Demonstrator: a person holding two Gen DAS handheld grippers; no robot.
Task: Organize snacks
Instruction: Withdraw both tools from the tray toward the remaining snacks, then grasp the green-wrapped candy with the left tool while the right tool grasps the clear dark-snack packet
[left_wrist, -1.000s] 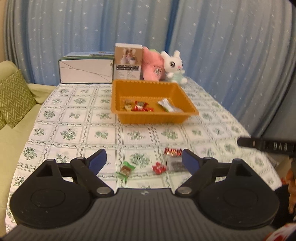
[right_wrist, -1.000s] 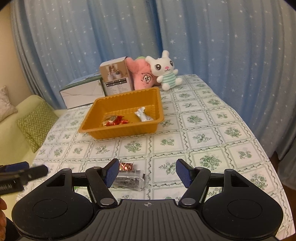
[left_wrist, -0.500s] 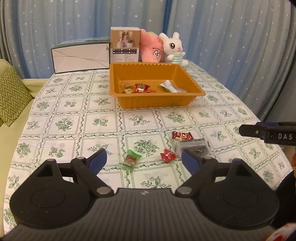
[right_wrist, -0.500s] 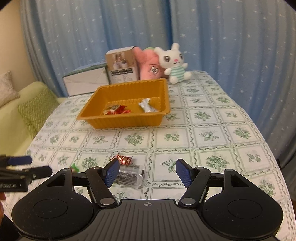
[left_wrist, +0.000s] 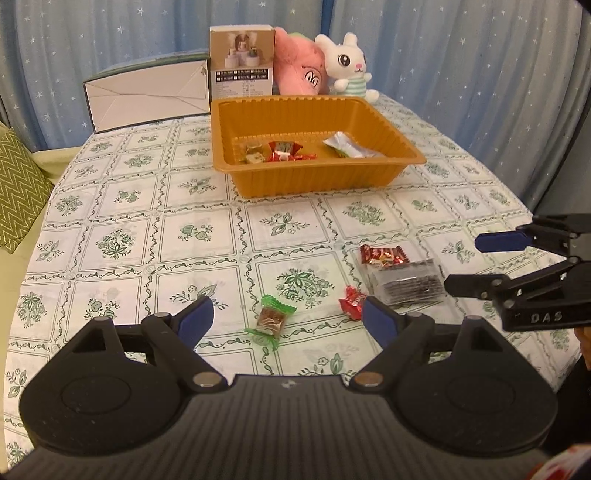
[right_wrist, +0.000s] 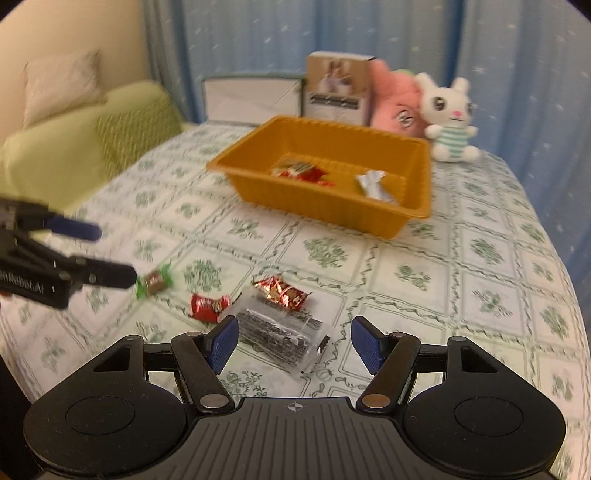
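The right hand-held gripper (right_wrist: 293, 341) carried the raised letters "DAS" on its black plastic side; the left hand-held gripper (left_wrist: 284, 319) bore partly legible white lettering ending "Robot.AI". Both stood apart, gripping nothing. A green-wrapped candy (left_wrist: 272, 318) lay between the left blue ribbed pads. A clear crinkled packet (right_wrist: 282, 334) lay between the right pads, two red foil snacks just beyond. The ribbed orange plastic tray (left_wrist: 314, 177) sat farther ahead on the patterned surface (left_wrist: 122, 229), holding wrapped snacks.
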